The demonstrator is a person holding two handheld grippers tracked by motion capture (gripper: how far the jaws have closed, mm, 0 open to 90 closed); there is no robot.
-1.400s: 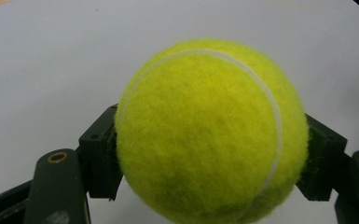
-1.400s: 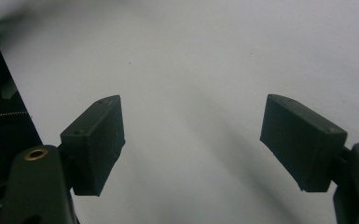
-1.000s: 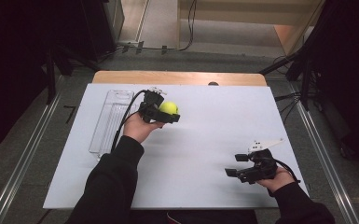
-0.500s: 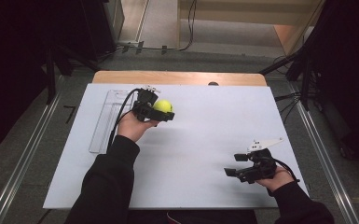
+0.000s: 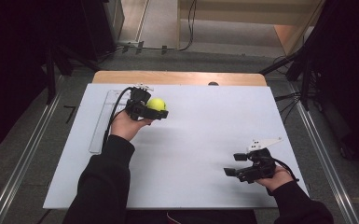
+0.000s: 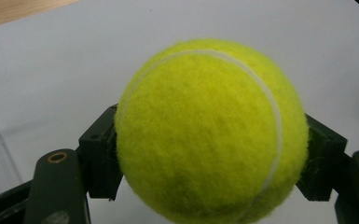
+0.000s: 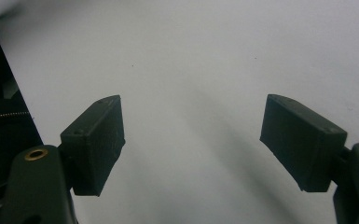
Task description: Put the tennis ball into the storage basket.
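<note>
Jaws of the left gripper (image 5: 155, 112) are clamped on a tennis ball (image 5: 156, 104), one pad on each side of its widest part, as the left gripper view shows (image 6: 212, 133). The ball sits above the white board (image 5: 200, 140), toward its far left, just beside a clear plastic tray (image 5: 101, 126). It looks light, with a felt cover that should give the pads good friction and a springy shell that yields slightly; gripping across the middle, as now, seems the safest hold. From a second ago, the left hand and ball have shifted a little left and farther back. The right gripper (image 5: 238, 164) rests near the board's front right, jaws wide apart and empty, unchanged.
</note>
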